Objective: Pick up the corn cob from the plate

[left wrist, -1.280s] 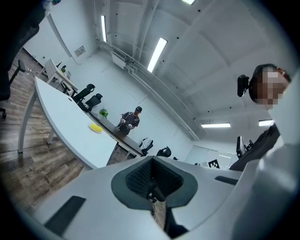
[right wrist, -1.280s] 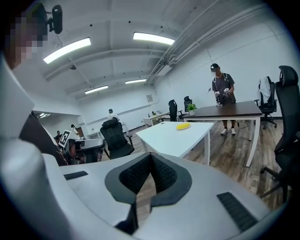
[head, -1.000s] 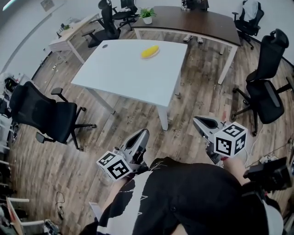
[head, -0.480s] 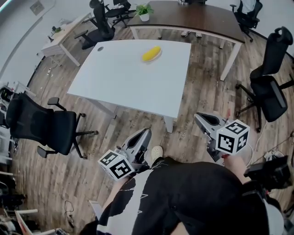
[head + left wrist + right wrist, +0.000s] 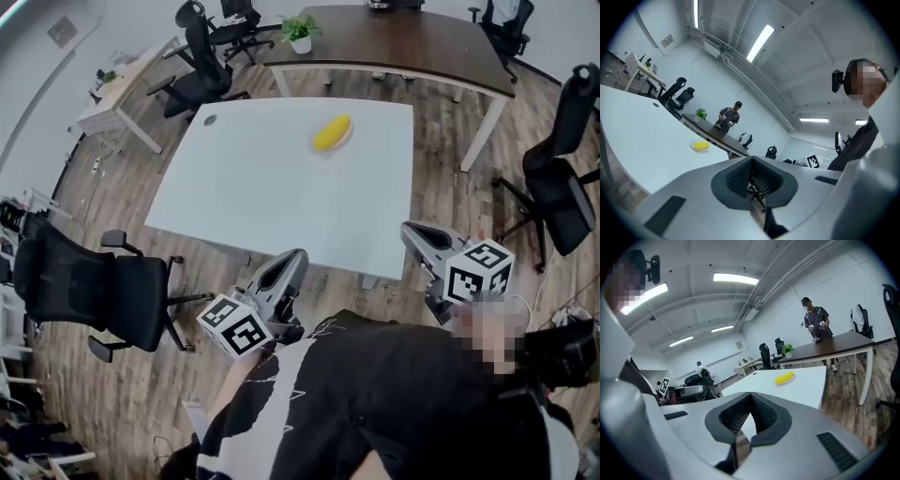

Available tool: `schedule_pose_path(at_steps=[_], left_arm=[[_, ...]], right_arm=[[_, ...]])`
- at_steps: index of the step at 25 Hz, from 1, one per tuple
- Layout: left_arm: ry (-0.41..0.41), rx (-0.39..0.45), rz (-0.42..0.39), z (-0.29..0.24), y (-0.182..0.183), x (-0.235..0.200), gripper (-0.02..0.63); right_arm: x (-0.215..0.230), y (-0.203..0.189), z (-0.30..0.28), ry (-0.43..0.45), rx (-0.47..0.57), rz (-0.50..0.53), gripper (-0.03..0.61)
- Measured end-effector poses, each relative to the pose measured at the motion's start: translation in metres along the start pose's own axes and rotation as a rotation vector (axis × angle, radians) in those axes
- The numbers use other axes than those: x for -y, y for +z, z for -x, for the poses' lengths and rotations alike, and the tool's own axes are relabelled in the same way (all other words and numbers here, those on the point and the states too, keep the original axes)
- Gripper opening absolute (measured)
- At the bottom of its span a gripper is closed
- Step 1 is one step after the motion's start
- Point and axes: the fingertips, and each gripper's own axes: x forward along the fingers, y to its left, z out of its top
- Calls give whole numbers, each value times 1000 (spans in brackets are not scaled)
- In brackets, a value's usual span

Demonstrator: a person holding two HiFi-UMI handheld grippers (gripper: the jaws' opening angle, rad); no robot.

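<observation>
The corn cob (image 5: 332,132) lies on a small pale plate (image 5: 348,137) on the far half of a white table (image 5: 281,197), closer to the table's right edge than its left. It lies well away from both grippers. In the head view its long axis runs on a diagonal, with one end down-left toward the middle of the table and the other up-right toward the far corner. The cob is a smooth, rounded, bright yellow oblong that tapers at both ends and covers most of the shallow round plate.

The tabletop is flat, matte and rectangular, and stands on white legs. A small dark round grommet (image 5: 210,120) sits near its far left corner. The floor (image 5: 122,187) beneath is wood plank in mixed browns. Beyond the table is a long dark wooden desk (image 5: 403,37) with a potted plant (image 5: 300,30) at its left end. Black mesh office chairs (image 5: 94,286) stand around the room, which has white walls and strip lights overhead. In the gripper views a person (image 5: 815,322) stands behind the dark desk.

The left gripper (image 5: 296,255) and right gripper (image 5: 409,229) are at the near edge of the table, both grey with ribbed black pads. Each has its jaws clenched tip to tip, with nothing between them.
</observation>
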Motion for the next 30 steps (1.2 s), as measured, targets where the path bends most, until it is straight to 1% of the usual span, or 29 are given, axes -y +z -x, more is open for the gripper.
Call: schedule_pose_path(at_steps=[2, 6, 9, 12, 15, 17, 19, 21, 23, 25, 27, 30], left_arm=[[-6, 0, -7, -4, 13, -18, 14], [-32, -8, -8, -13, 28, -48, 14], [-53, -11, -38, -23, 39, -64, 14], [-59, -21, -67, -35, 38, -78, 14], [-51, -43, -61, -50, 30, -87, 14], [-55, -59, -64, -57, 24, -88, 14], [-58, -68, -81, -63, 20, -87, 14], [-45, -77, -88, -82, 12, -91, 14], [-3, -83, -71, -106, 3, -99, 14], [50, -69, -53, -129, -1, -106, 14], [92, -37, -41, -149, -2, -111, 14], [156, 19, -29, -177, -11, -121, 14]], right_arm=[[0, 11, -18, -14, 6, 2, 14], [7, 23, -49, -29, 25, 10, 14], [11, 31, -68, -43, 21, 20, 14], [15, 31, -83, -39, 7, 41, 14], [19, 34, -93, -25, 1, 58, 14], [17, 35, -98, 11, 6, 66, 14], [13, 34, -101, 71, 5, 77, 14], [25, 34, -105, 126, -10, 89, 14], [48, 34, -108, 179, -42, 89, 14], [74, 37, -115, 232, -79, 82, 14], [97, 40, -126, 272, -121, 80, 14], [127, 37, -145, 332, -196, 105, 14]])
